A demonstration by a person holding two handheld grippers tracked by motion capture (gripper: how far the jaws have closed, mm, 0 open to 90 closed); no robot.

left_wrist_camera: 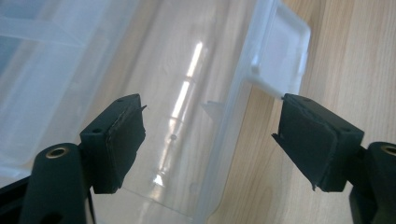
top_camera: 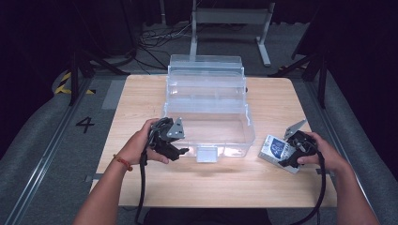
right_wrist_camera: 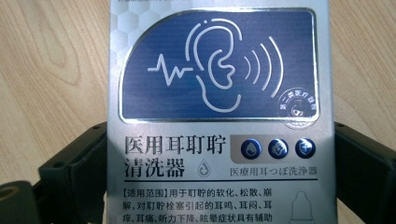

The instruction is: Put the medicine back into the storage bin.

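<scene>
Black jaws of the right gripper [right_wrist_camera: 219,186] flank the box [right_wrist_camera: 219,116].
Box's long axis runs straight ahead between them, grip uncertain; left gripper [left_wrist_camera: 210,144] gapes at the bin [top_camera: 206,112] front, well left of the box.

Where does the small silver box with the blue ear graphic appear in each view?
High view: the small silver box lies flat on the wooden table, right of the clear plastic bin, at the right gripper.
Left gripper view: not in it; the bin's front wall and its latch tab lie ahead.
Right gripper view: the box stands centre, a jaw at each side.
Shared landmark: the wooden table.
</scene>
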